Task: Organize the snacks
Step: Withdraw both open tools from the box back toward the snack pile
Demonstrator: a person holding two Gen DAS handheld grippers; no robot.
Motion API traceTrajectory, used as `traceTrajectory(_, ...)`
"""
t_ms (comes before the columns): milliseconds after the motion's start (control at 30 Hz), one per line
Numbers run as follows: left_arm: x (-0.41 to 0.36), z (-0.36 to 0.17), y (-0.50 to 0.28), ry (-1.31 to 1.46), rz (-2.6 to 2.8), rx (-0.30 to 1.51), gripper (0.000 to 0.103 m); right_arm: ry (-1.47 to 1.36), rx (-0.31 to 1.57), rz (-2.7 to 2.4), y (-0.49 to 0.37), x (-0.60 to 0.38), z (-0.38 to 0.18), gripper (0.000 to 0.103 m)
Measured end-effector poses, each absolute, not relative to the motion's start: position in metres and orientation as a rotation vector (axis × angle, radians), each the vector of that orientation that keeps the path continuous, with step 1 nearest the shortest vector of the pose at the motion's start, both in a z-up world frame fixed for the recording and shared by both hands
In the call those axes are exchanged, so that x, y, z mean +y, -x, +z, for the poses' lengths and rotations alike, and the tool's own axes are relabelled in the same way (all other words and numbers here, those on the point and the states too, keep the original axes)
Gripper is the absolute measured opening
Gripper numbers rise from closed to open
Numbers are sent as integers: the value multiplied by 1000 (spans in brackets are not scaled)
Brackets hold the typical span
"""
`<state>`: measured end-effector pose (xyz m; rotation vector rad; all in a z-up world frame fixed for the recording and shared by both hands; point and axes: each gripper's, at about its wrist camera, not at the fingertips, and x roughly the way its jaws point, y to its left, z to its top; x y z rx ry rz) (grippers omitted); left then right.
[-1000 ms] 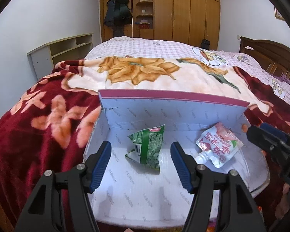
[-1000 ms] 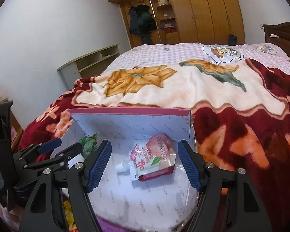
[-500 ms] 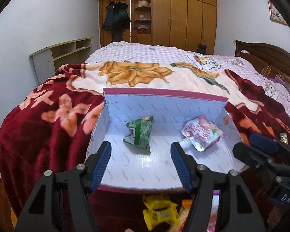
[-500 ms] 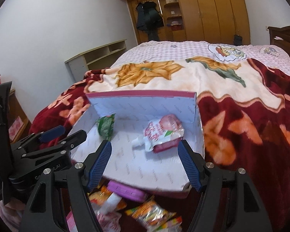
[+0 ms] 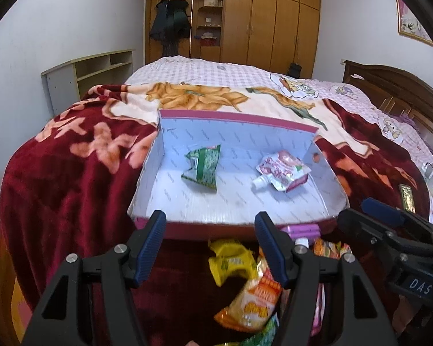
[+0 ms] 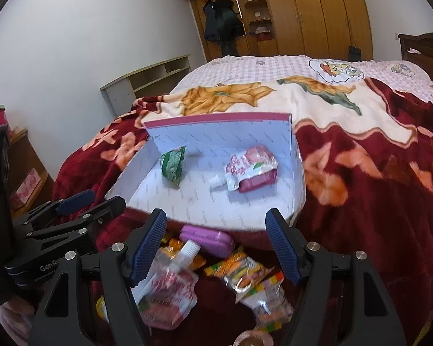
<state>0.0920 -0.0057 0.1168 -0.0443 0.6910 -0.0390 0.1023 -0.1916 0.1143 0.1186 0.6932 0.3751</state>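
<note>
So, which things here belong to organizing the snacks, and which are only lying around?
Belong to the job:
- white box
- green packet
- pink spout pouch
- loose snacks
- open left gripper
- open right gripper

Lying about:
- floral blanket
- wall shelf
- wardrobe

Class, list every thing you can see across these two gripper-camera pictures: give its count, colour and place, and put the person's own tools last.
box: 1, white inside, magenta rim, on the blanket
green packet: 1, green, in the box, left part
spout pouch: 1, pink and white, in the box, right part
loose snacks: several, yellow, orange, pink, piled in front of the box
purple case: 1, by the box's near edge
blanket: 1, dark red, floral, over the bed
wardrobe: 1, brown, back wall
left gripper: open, empty
right gripper: open, empty
</note>
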Motion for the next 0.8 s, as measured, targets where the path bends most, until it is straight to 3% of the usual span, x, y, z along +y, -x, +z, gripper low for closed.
traceTrajectory(800, 6, 100, -43, 78, -62, 725, 68, -125, 760, 366, -47, -194, 87, 73)
